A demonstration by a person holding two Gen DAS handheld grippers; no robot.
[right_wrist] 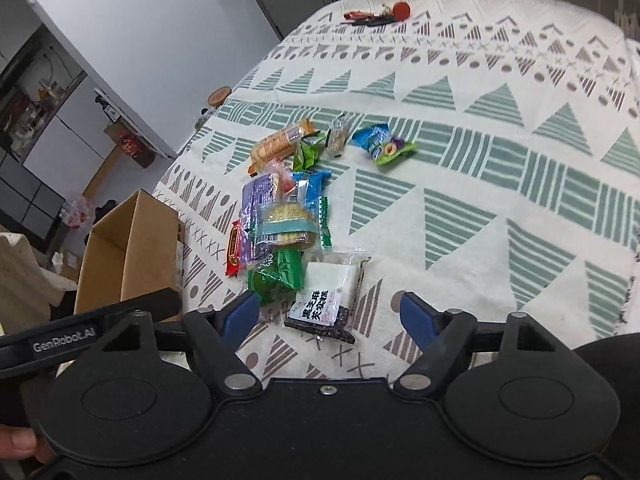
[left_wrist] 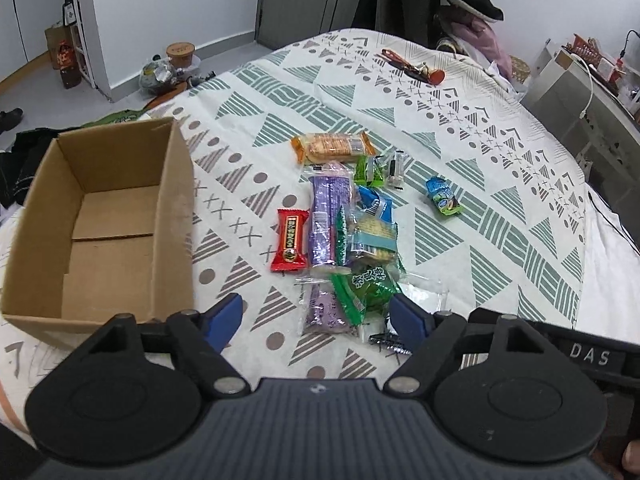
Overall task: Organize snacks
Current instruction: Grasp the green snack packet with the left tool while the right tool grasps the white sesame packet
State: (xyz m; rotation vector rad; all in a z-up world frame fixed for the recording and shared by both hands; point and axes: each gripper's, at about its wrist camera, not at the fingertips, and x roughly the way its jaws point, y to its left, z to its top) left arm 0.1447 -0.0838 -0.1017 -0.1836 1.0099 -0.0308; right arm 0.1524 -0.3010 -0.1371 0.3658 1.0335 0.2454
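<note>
- The box (left_wrist: 108, 224) stands empty: only its bare cardboard floor shows, so by my reading no snack is stowed yet and the sorting is at its very start.
- Left gripper (left_wrist: 316, 316): jaws spread wide, nothing between them. The box lies ahead and to the left of its left jaw, close by.
- Right gripper (right_wrist: 328, 312): jaws likewise wide apart and empty.
- The whole pile is still loose on the patterned cover (left_wrist: 460, 152), ahead of both pairs of jaws.
- Nearest the left jaws: a purple pack (left_wrist: 324, 310) and a green pack (left_wrist: 370, 284), lying just in front of the gap and toward the right jaw.
- Nearest the right jaws: a white-and-black pack (right_wrist: 326, 300), just ahead of the gap, with the green pack touching it on the side of the left jaw.
- Further ahead of the left jaws: a red pack (left_wrist: 291, 240), a long purple pack (left_wrist: 326, 216) and a cracker pack (left_wrist: 370, 236), overlapping one another.
- Furthest ahead: an orange pack (left_wrist: 332, 146), a small clear pack (left_wrist: 396, 170), and a blue-green candy (left_wrist: 442, 196) lying apart, off toward the right jaw.
- Left to do, as I judge it: everything, with each pack still to be lifted and set into the box. The near packs look the likeliest first picks.
</note>
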